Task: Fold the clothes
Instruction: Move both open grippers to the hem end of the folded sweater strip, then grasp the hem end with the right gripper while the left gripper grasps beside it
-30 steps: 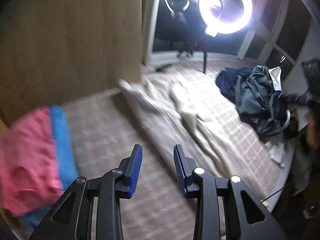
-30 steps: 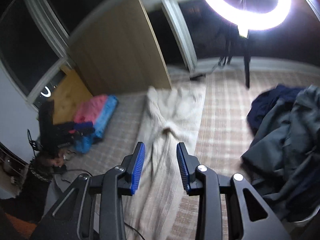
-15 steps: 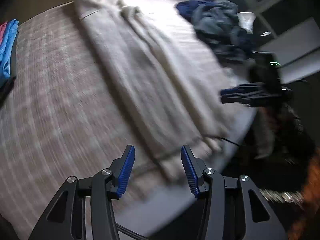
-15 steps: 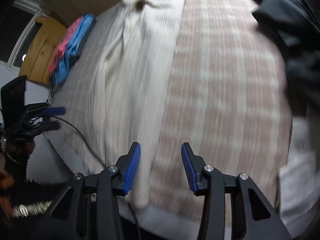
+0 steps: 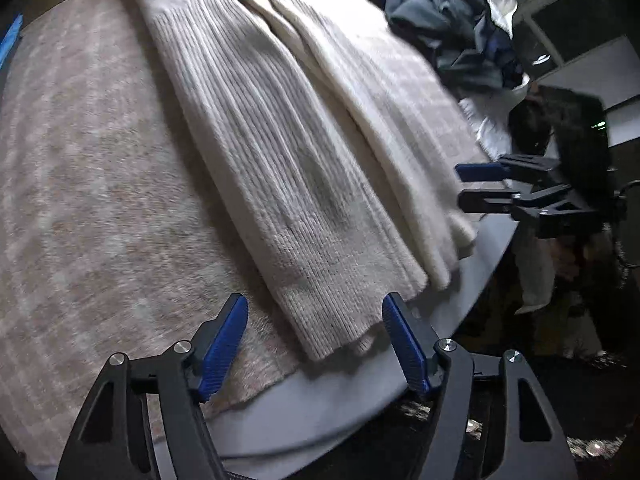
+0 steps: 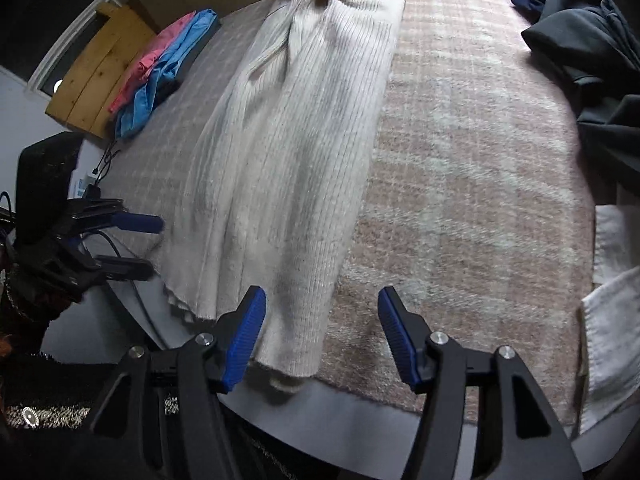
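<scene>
A long cream ribbed knit garment (image 5: 280,168) lies lengthwise on a pink-beige checked blanket (image 5: 80,200), folded narrow, with its hem at the near table edge. My left gripper (image 5: 316,336) points down over the hem's left corner. Its jaws are opening, the hem lies between them, and the pads do not touch it. In the right wrist view the same garment (image 6: 300,160) runs away from me. My right gripper (image 6: 320,320) hangs over the hem's right corner, jaws opening, pads clear of the cloth. Each gripper shows in the other's view: the right gripper (image 5: 480,188) and the left gripper (image 6: 136,245).
A heap of dark blue and grey clothes (image 6: 592,40) lies at the far right of the blanket. Folded pink and blue clothes (image 6: 168,64) rest far left beside a wooden board (image 6: 96,76). White cloth (image 6: 612,320) hangs at the right edge. The grey table rim (image 5: 320,408) runs just below the hem.
Both grippers have come down and tipped from facing the room and ring light to pointing at the garment's near hem. Both pairs of jaws have widened.
</scene>
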{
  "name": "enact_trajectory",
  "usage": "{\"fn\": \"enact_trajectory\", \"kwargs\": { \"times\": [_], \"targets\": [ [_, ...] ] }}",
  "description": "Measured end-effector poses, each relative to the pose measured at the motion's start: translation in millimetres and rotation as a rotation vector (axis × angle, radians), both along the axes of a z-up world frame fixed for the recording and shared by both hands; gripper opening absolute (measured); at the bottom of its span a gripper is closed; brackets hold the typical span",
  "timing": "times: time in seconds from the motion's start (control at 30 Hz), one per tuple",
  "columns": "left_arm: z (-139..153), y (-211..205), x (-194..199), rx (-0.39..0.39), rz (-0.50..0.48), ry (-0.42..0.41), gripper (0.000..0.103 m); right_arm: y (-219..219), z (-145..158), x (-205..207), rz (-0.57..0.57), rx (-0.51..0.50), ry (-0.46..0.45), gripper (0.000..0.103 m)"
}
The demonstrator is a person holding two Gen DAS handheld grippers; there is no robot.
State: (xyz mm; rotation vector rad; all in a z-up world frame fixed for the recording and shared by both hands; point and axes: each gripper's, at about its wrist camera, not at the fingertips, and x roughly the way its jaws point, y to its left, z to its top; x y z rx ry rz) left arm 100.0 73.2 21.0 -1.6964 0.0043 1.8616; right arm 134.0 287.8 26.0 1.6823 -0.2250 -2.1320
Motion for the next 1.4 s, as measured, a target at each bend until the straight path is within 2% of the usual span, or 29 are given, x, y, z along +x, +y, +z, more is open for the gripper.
{"fn": "enact_trajectory", "kwargs": {
  "times": [0.1,0.2,0.23,0.27,0.3,0.33,0.37,0.43,0.5,0.57,0.67,0.77,0.87,0.93,1.0,1.17,1.33,1.4],
  "targets": [
    [-2,10,1,-0.014,-0.02,0.006,0.067,0,-8,8,-0.008,0.002,-0.006,0.058],
    [1,14,1,-0.016,-0.033,0.02,0.067,0,-9,11,0.008,-0.04,0.003,0.059],
    [1,14,1,-0.013,-0.034,0.027,0.063,-2,-9,12,0.02,-0.042,0.016,0.059],
    [1,14,0,-0.005,-0.029,0.03,0.04,-6,-8,12,0.033,-0.039,0.033,0.059],
    [0,13,-1,0.009,-0.022,0.025,0.026,-9,-8,13,0.047,-0.036,0.049,0.055],
    [-1,12,-2,0.023,-0.015,0.019,0.011,-13,-9,13,0.068,-0.036,0.049,0.046],
    [-1,11,-3,0.04,-0.007,0.014,0.009,-17,-10,12,0.093,-0.038,0.043,0.016],
    [7,5,-7,0.113,0.014,0.0,0.007,-16,-6,8,0.09,-0.071,0.035,0.015],
    [27,-5,-14,0.203,0.038,0.012,0.006,-9,8,2,0.067,-0.155,0.031,0.015],
    [53,-16,-26,0.264,0.065,0.05,0.006,4,30,-6,0.023,-0.27,0.048,0.014],
    [89,-30,-53,0.325,0.073,0.133,0.006,21,69,-33,-0.041,-0.386,0.115,0.014],
    [120,-47,-96,0.354,0.102,0.242,0.006,33,103,-73,-0.101,-0.468,0.19,0.014],
    [137,-62,-151,0.329,0.125,0.335,0.006,40,122,-123,-0.139,-0.472,0.241,0.014],
    [138,-56,-185,0.308,0.145,0.36,0.006,45,130,-158,-0.16,-0.47,0.271,0.014],
    [132,-56,-227,0.271,0.157,0.366,0.006,42,123,-201,-0.208,-0.484,0.256,0.014],
    [97,-55,-312,0.25,0.176,0.301,0.006,49,81,-300,-0.322,-0.489,0.165,0.014],
    [47,-51,-370,0.199,0.183,0.215,0.007,48,26,-361,-0.352,-0.442,0.041,0.014],
    [28,-48,-385,0.178,0.185,0.166,0.01,48,4,-379,-0.343,-0.432,-0.062,0.018]
  ]
}}
